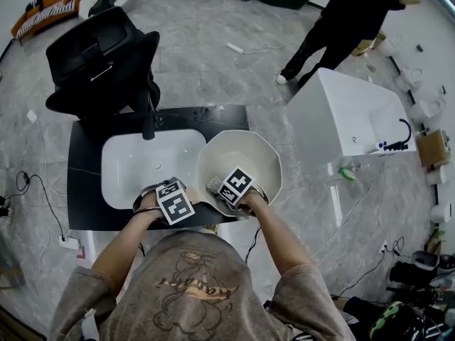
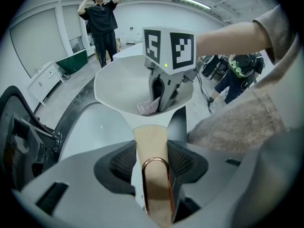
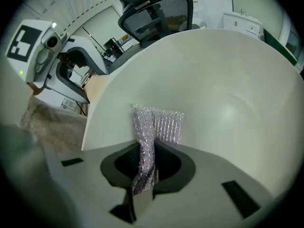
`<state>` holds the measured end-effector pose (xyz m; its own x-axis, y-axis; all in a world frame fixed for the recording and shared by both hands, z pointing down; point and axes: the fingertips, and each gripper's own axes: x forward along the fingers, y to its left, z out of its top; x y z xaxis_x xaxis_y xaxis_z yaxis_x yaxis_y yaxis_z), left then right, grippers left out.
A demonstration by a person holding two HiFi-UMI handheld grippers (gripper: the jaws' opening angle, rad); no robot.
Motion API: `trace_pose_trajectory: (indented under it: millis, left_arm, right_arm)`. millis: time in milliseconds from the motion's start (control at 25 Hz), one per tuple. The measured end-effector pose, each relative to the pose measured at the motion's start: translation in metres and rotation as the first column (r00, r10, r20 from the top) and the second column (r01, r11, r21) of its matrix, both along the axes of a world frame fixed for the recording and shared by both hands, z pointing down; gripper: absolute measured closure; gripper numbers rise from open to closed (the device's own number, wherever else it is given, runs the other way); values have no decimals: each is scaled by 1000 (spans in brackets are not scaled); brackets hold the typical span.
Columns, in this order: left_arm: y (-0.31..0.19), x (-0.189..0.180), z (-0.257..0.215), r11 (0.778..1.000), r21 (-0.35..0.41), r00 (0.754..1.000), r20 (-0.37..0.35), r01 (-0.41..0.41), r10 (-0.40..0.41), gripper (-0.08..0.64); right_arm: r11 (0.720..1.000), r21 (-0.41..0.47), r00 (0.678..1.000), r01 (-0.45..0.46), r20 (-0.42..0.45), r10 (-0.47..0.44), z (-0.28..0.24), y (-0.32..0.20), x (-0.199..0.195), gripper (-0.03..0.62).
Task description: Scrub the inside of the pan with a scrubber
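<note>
A white pan sits on the black counter right of the sink. Its tan wooden handle, with a copper loop at the end, is clamped between the jaws of my left gripper, which shows at the pan's near-left side in the head view. My right gripper is shut on a silvery mesh scrubber. The scrubber rests against the pan's inner wall near the handle side. From the left gripper view, the right gripper dips into the pan with the scrubber at its tip.
A white sink basin with a black faucet lies left of the pan. A black office chair stands behind the counter. A white tub-like unit is at the right, and a person stands beyond it.
</note>
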<state>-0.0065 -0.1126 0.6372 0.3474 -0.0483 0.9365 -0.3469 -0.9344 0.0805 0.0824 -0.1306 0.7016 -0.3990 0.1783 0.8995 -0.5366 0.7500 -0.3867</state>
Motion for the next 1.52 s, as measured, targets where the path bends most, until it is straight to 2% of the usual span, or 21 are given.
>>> trace_pose_trajectory:
  millis: [200, 320, 440, 600, 760, 920, 1200, 1360, 1520]
  left_arm:
    - [0, 1, 0, 1000, -3, 1000, -3, -1, 1, 350]
    - [-1, 0, -1, 1000, -5, 1000, -1, -3, 3, 350]
    - [0, -1, 0, 1000, -5, 1000, -3, -1, 1, 350]
    - [0, -1, 0, 1000, -6, 1000, -2, 0, 0, 350]
    - [0, 0, 1, 1000, -8, 1000, -2, 0, 0, 350]
    - [1, 0, 0, 1000, -15, 1000, -2, 2, -2, 350]
    - [1, -1, 0, 1000, -19, 1000, -5, 8, -8, 350]
    - [0, -1, 1, 1000, -17, 1000, -11, 9, -9, 350]
    - [0, -1, 2, 1000, -16, 1000, -14, 6, -6, 350]
  right_arm:
    - [1000, 11, 999, -22, 45, 21, -2, -8, -8, 518]
    - [997, 25, 992, -78, 100, 75, -4, -20, -17, 518]
    - [986, 44, 978, -160, 142, 152, -5, -36, -27, 518]
    - [972, 82, 965, -222, 161, 207, -5, -56, -31, 518]
    - [942, 155, 947, -298, 174, 271, -5, -77, -29, 518]
    - [915, 243, 944, -322, 153, 292, -7, -94, -23, 518]
    - [868, 323, 926, -378, 113, 361, -6, -121, 1, 520]
    - [858, 392, 936, -333, 28, 351, -4, -129, 26, 520]
    - [846, 418, 920, -332, -55, 388, -2, -132, 63, 520]
